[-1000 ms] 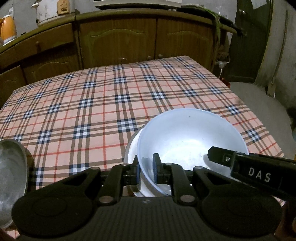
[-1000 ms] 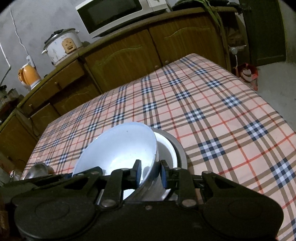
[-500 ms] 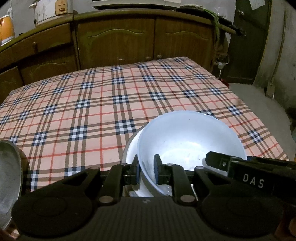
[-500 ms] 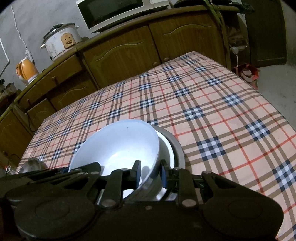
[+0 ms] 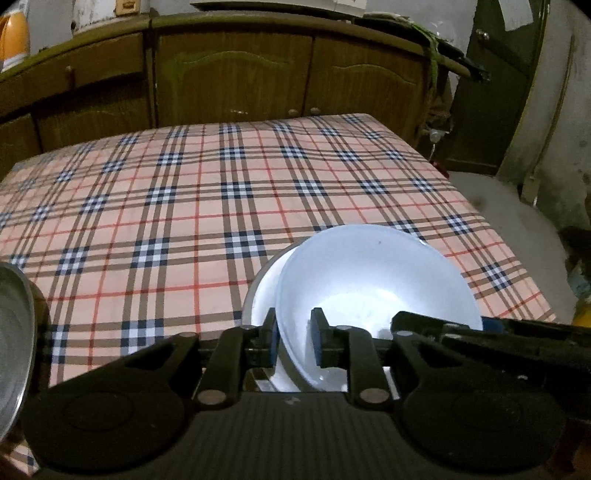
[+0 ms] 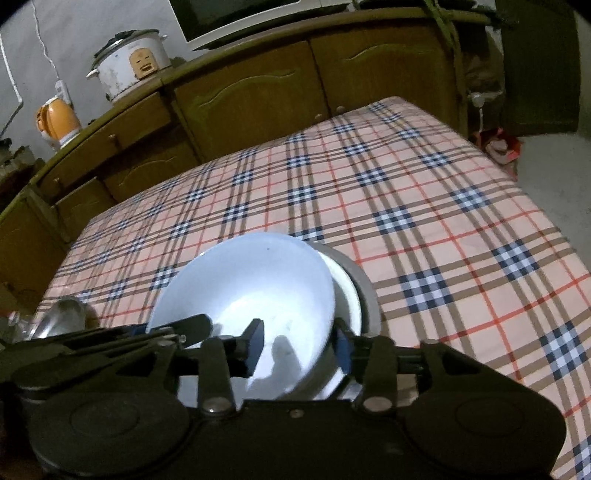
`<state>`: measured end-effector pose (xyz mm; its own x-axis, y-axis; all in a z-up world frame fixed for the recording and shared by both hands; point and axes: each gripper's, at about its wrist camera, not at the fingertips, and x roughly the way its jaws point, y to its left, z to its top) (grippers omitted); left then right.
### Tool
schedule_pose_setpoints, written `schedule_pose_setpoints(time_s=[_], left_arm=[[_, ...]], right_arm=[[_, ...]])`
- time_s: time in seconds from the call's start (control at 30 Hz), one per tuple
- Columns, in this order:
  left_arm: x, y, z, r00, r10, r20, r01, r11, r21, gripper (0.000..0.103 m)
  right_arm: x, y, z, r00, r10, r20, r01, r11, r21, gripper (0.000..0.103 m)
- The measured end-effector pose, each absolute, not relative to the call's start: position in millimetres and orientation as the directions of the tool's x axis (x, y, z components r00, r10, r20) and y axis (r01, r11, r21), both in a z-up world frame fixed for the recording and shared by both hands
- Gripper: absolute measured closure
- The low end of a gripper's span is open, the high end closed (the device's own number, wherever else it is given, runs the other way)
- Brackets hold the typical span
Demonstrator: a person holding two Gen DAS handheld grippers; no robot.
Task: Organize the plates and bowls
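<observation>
Partly hidden plate beneath bowl

No readable text, label, brand or number for you in either view. Rice cooker on counter carries orange panel, marks on it too blurred to read. Pale paper on door shows no legible writing.
</observation>
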<state>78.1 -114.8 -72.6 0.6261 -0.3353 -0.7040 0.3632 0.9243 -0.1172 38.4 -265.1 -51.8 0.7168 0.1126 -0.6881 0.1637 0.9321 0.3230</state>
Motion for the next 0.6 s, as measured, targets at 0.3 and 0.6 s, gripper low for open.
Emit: schedule_pose_setpoints(time_s=[0.3, 0.6], left_arm=[[79.1, -102.0, -64.0, 0.619, -0.390, -0.682, 0.341, 0.915, -0.214, 0.046], [71.4, -96.1, -52.4, 0.679, -0.320, -0.661, 0.294, 0.943, -0.155, 0.033]], right_arm=[[30.1, -279.2, -37.6, 0.742, 0.114, -0.661, 0.191, 0.908, 0.372, 0.023], [13.9, -277.5, -21.2, 0.802, 0.015, -0.597, 0.211, 0.928, 0.307, 0.022]])
